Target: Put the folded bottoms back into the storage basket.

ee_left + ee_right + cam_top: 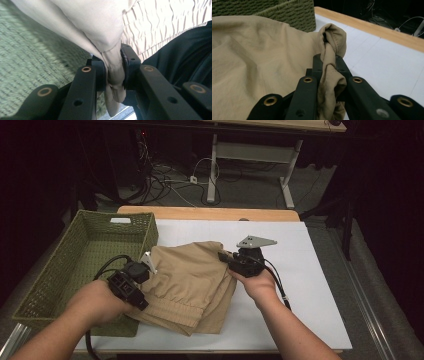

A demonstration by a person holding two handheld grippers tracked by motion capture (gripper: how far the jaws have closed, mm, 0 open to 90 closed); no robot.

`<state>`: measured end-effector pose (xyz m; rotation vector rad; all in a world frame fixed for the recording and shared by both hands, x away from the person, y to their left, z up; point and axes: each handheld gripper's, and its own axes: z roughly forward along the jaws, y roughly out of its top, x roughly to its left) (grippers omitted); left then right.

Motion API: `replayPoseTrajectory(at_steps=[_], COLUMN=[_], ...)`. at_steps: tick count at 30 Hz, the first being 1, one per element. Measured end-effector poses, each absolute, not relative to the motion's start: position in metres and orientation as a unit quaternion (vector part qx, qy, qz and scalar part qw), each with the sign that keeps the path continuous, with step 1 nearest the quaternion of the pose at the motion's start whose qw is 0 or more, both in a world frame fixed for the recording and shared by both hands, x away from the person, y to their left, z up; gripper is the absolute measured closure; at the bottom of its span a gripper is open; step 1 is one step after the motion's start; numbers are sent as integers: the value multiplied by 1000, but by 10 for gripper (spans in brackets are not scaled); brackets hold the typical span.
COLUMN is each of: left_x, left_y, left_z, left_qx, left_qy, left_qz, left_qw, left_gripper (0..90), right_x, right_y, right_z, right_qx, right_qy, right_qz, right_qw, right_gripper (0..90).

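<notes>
- A folded tan garment (192,282) with an elastic gathered band lies on a white sheet (310,285) covering a wooden table (210,213), its left edge just beside a green woven basket (60,270).
- The left gripper (145,265), held in the person's left hand (97,300), sits at the garment's left edge next to the basket's near right corner; a black cable loops from it over the basket's rim.
- In the left gripper view, the jaws are closed tight on a bunched, stitched fold of the tan garment (112,72), which fills the narrow gap between them and hangs out below; the basket's green weave (32,62) shows to the left and a dark surface to the right.
- The right gripper (225,256), held in the person's right hand (257,280) and topped by a grey three-cornered plate, meets the garment's upper right corner over the white sheet.
- In the right gripper view, the jaws are pinched together on a rolled hem of the tan garment (329,67), cloth bulging above and below the pads; the basket (287,12) stands behind the fabric and the table's wooden edge (372,27) runs beyond the sheet.
- Cables and a desk frame (250,165) sit on the dim floor behind the table.
</notes>
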<state>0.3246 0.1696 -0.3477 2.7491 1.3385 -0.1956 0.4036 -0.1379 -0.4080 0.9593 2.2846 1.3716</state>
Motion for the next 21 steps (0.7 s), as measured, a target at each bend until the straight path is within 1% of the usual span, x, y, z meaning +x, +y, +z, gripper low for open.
replayPoseTrajectory(at_steps=[5,21], left_x=[328,346], left_y=[171,174], left_z=[-335,-289], left_qx=[901,906], left_qy=[430,417], left_qz=[-54,-64], left_qw=[35,26], left_gripper=[750,749], right_x=[405,408], right_y=[-134,-132], right_z=[-393,-349], right_qx=[333,321], right_qy=[792,783], right_qz=[487,499], right_qw=[159,184], right_gripper=[839,839])
